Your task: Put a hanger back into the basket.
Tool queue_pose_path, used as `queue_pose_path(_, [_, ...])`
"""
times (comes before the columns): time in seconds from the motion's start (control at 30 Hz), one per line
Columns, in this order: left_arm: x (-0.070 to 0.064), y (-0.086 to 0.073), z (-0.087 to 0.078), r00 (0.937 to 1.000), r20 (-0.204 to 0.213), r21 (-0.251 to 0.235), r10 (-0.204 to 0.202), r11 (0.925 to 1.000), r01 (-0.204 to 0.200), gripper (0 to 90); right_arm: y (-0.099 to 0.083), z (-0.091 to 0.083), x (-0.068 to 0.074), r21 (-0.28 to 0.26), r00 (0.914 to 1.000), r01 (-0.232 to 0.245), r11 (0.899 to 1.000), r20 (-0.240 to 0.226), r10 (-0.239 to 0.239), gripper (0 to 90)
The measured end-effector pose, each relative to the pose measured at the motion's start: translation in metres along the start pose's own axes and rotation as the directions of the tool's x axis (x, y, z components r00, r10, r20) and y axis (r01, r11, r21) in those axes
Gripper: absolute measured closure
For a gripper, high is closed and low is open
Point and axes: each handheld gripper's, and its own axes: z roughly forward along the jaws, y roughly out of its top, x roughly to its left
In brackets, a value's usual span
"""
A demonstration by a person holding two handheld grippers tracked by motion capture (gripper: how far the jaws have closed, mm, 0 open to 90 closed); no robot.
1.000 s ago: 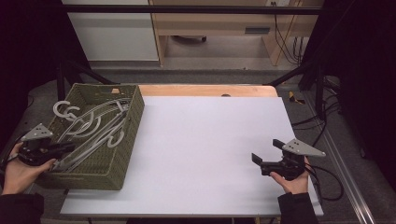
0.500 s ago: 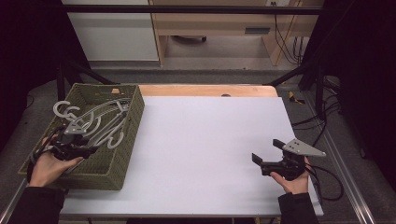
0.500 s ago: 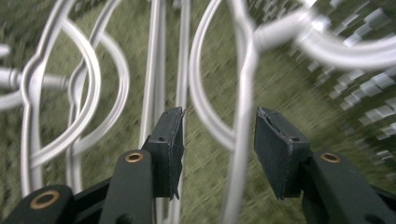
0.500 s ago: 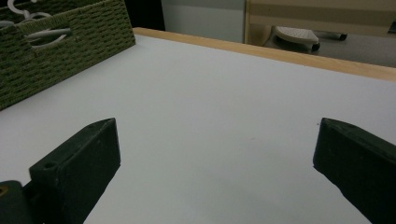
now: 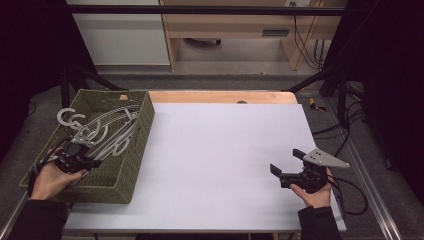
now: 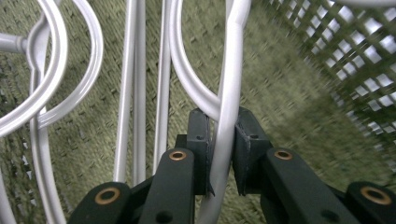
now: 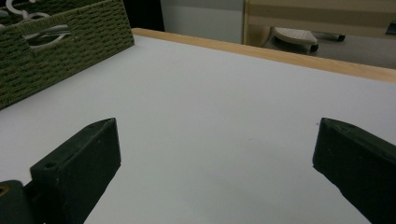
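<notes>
Left claw (image 6: 219, 154) is seen inside the green woven basket (image 5: 132, 165) at the counter's (image 5: 225, 150) left edge, its jaws clamped on the rod of a white hanger (image 6: 231, 93). Further white hangers are seen lying beside it on the basket floor. Right claw (image 5: 285, 167) is held low over the counter's near right, jaws wide apart, nothing between them.
</notes>
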Motion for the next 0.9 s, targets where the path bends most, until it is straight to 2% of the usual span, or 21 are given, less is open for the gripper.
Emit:
queue_pose_path(0.07, [0.006,-0.001,-0.007,0.9987,0.036,-0.06,-0.035,0.9975,0.037,78.4,0.0,0.0,0.0,0.001,1.0,-0.003,1.0,0.001,0.003,1.2])
queue_pose_path(0.1, [0.008,-0.001,-0.01,0.9976,0.048,-0.072,-0.05,0.996,0.053,78.5,0.0,0.0,-0.001,0.001,1.0,-0.003,1.0,0.002,0.003,1.2])
queue_pose_path(0.17, [0.015,-0.002,-0.016,0.9926,0.06,-0.124,-0.105,0.986,0.112,78.5,0.0,0.0,-0.001,0.0,1.0,-0.004,1.0,0.001,0.004,1.3])
queue_pose_path(0.27, [0.026,-0.006,-0.022,0.9885,0.048,-0.149,-0.143,0.9776,0.149,77.4,0.0,-0.001,-0.001,-0.002,1.0,0.001,1.0,0.0,-0.001,1.3])
queue_pose_path(0.33, [0.033,-0.009,-0.025,0.9813,0.017,-0.195,-0.192,0.9619,0.191,76.1,0.0,-0.001,-0.001,-0.002,1.0,-0.001,1.0,0.0,0.001,1.3])
queue_pose_path(0.4, [0.041,-0.013,-0.024,0.9692,-0.008,-0.224,-0.246,0.945,0.238,74.7,0.0,-0.001,-0.001,0.001,1.0,-0.004,1.0,0.0,0.004,1.4])
queue_pose_path(0.5, [0.052,-0.016,-0.024,0.9414,-0.002,-0.231,-0.337,0.9161,0.328,73.3,0.0,0.0,-0.001,0.001,1.0,-0.007,1.0,0.001,0.007,1.4])
queue_pose_path(0.53, [0.053,-0.015,-0.025,0.9379,-0.014,-0.233,-0.347,0.9133,0.334,73.0,0.0,-0.001,-0.001,0.002,1.0,-0.004,1.0,-0.001,0.004,1.4])
queue_pose_path(0.57, [0.055,-0.015,-0.026,0.9406,-0.049,-0.232,-0.336,0.9199,0.316,72.9,-0.001,0.0,-0.001,0.001,1.0,-0.003,1.0,0.0,0.003,1.4])
queue_pose_path(0.6, [0.056,-0.014,-0.026,0.9383,-0.094,-0.227,-0.333,0.9248,0.305,72.8,-0.001,0.0,-0.001,0.001,1.0,-0.007,1.0,-0.002,0.007,1.5])
queue_pose_path(0.63, [0.058,-0.014,-0.026,0.9287,-0.116,-0.229,-0.352,0.9192,0.32,72.2,-0.001,0.0,-0.002,0.001,1.0,-0.007,1.0,-0.001,0.007,1.5])
queue_pose_path(0.67, [0.061,-0.014,-0.027,0.9144,-0.148,-0.238,-0.377,0.911,0.337,71.4,-0.001,0.0,-0.002,0.002,1.0,-0.007,1.0,0.003,0.007,1.5])
queue_pose_path(0.7, [0.061,-0.014,-0.027,0.9144,-0.148,-0.238,-0.377,0.911,0.337,67.8,-0.001,0.0,-0.002,0.001,1.0,-0.008,1.0,-0.003,0.008,1.5])
queue_pose_path(0.77, [0.063,-0.016,-0.029,0.907,-0.159,-0.262,-0.39,0.9023,0.342,64.7,-0.001,-0.001,-0.002,0.001,1.0,-0.007,1.0,-0.004,0.007,1.5])
queue_pose_path(0.83, [0.062,-0.018,-0.033,0.9006,-0.176,-0.28,-0.397,0.8974,0.341,64.0,-0.001,-0.001,-0.002,-0.001,1.0,-0.001,1.0,0.0,0.001,1.5])
queue_pose_path(0.9, [0.06,-0.022,-0.038,0.9011,-0.173,-0.318,-0.398,0.8884,0.331,63.2,-0.001,-0.001,-0.002,-0.001,1.0,-0.001,1.0,-0.001,0.001,1.5])
